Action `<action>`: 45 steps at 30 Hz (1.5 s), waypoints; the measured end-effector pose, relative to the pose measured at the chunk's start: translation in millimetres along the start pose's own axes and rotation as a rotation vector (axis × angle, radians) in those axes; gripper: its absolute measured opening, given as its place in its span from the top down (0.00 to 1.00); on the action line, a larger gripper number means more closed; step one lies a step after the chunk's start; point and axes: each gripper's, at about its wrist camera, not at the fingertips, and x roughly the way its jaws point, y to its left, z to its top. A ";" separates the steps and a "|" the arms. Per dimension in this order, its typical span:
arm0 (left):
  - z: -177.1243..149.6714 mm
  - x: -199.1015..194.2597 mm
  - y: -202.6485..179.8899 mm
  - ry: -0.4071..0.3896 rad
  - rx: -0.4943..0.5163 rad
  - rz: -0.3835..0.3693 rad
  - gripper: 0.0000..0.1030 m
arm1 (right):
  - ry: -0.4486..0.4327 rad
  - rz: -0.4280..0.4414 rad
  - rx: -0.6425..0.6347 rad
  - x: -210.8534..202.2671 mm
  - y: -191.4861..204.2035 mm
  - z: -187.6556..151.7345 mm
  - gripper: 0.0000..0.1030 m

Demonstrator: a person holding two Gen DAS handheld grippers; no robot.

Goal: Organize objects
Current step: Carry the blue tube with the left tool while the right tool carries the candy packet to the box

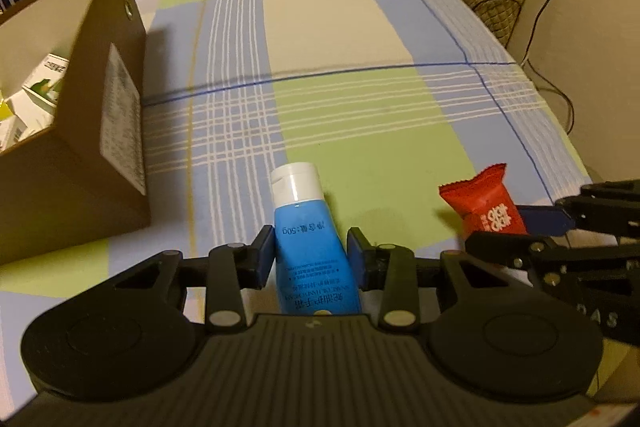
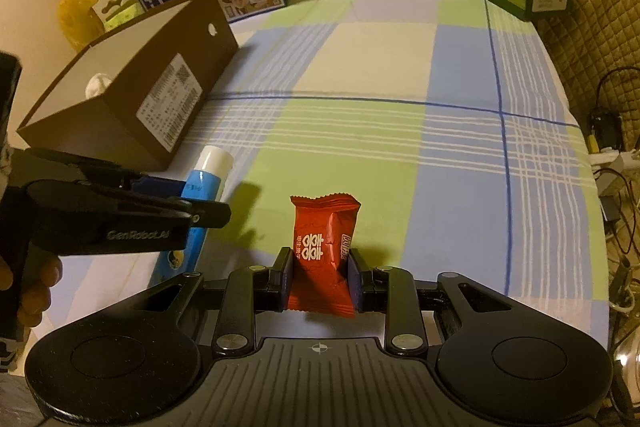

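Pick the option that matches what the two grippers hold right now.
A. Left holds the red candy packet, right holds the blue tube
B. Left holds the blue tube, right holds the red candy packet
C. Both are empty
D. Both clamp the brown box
B: the left gripper has its fingers closed on the blue tube, and the right gripper pinches the red candy packet.

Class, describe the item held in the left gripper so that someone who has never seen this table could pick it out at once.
Start at the brown cardboard box on the left of the checked tablecloth. Just right of its near corner, the left gripper holds a blue tube with a white flip cap pointing away. Unlike the red snack packet in the right gripper, it is long, smooth and blue.
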 end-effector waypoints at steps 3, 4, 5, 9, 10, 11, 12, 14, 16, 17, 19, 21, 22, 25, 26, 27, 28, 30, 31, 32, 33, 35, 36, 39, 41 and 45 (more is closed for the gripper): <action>-6.0 -12.2 8.4 -0.018 -0.014 -0.004 0.68 | -0.010 0.012 -0.010 -2.2 8.2 1.6 0.75; -8.4 -16.8 11.7 -0.027 -0.019 0.000 0.68 | -0.014 0.017 -0.015 -3.0 11.6 2.4 0.75; -10.4 -20.8 14.4 -0.033 -0.025 0.002 0.68 | -0.017 0.022 -0.018 -3.4 14.3 3.0 0.75; -17.2 -35.2 29.1 -0.049 -0.060 0.012 0.68 | -0.028 0.046 -0.034 -4.4 28.0 6.7 0.75; -18.7 -39.2 33.3 -0.054 -0.069 0.016 0.68 | -0.031 0.053 -0.039 -4.7 31.8 8.0 0.75; -20.3 -43.4 37.6 -0.058 -0.078 0.020 0.68 | -0.033 0.061 -0.046 -4.9 36.4 9.6 0.75; -21.6 -47.4 41.6 -0.063 -0.089 0.024 0.68 | -0.036 0.069 -0.052 -4.9 40.6 11.2 0.75; -24.4 -55.8 49.5 -0.077 -0.107 0.030 0.68 | -0.042 0.085 -0.067 -4.5 49.3 14.0 0.75; -28.0 -64.6 57.7 -0.087 -0.125 0.038 0.68 | -0.048 0.100 -0.080 -4.5 58.2 17.1 0.75; -29.4 -68.4 61.6 -0.092 -0.134 0.042 0.68 | -0.052 0.110 -0.087 -4.3 63.5 19.2 0.75; -32.7 -76.2 69.2 -0.105 -0.151 0.048 0.68 | -0.058 0.127 -0.099 -3.6 72.6 23.4 0.75; -34.8 -83.8 78.0 -0.116 -0.169 0.054 0.68 | -0.063 0.142 -0.111 -3.0 81.0 27.1 0.75; -35.9 -87.4 82.4 -0.122 -0.178 0.058 0.68 | -0.066 0.151 -0.117 -2.1 86.4 29.4 0.75; -38.7 -98.6 95.3 -0.141 -0.199 0.068 0.68 | -0.072 0.174 -0.133 0.0 100.1 35.3 0.75; -39.3 -102.2 100.1 -0.147 -0.206 0.071 0.68 | -0.074 0.180 -0.138 1.2 104.5 37.1 0.75; -39.3 -105.2 104.7 -0.152 -0.213 0.074 0.68 | -0.077 0.187 -0.144 2.4 110.2 39.2 0.75; -40.1 -108.9 109.7 -0.158 -0.221 0.077 0.68 | -0.079 0.193 -0.150 3.1 115.2 40.7 0.75; -41.3 -115.6 119.1 -0.171 -0.232 0.084 0.68 | -0.083 0.206 -0.162 4.9 124.8 44.2 0.75; -41.1 -119.1 124.6 -0.177 -0.238 0.087 0.68 | -0.086 0.212 -0.168 6.0 129.9 45.9 0.75; -41.5 -122.4 129.4 -0.184 -0.243 0.090 0.68 | -0.089 0.218 -0.174 7.0 135.4 47.7 0.75; -41.7 -125.4 133.8 -0.189 -0.247 0.092 0.68 | -0.091 0.224 -0.179 7.9 140.1 49.7 0.75; -42.8 -131.9 144.0 -0.204 -0.258 0.099 0.68 | -0.096 0.235 -0.189 10.4 151.3 54.4 0.75; -43.3 -135.2 149.0 -0.212 -0.262 0.100 0.68 | -0.098 0.241 -0.194 11.4 156.8 56.7 0.75; -43.6 -144.0 163.4 -0.230 -0.271 0.107 0.68 | -0.109 0.260 -0.207 14.4 173.8 63.5 0.75; -43.2 -149.2 173.5 -0.242 -0.276 0.111 0.68 | -0.117 0.267 -0.216 16.8 184.3 68.6 0.75; -38.3 -157.2 194.6 -0.256 -0.286 0.110 0.68 | -0.130 0.280 -0.209 24.9 204.5 83.6 0.75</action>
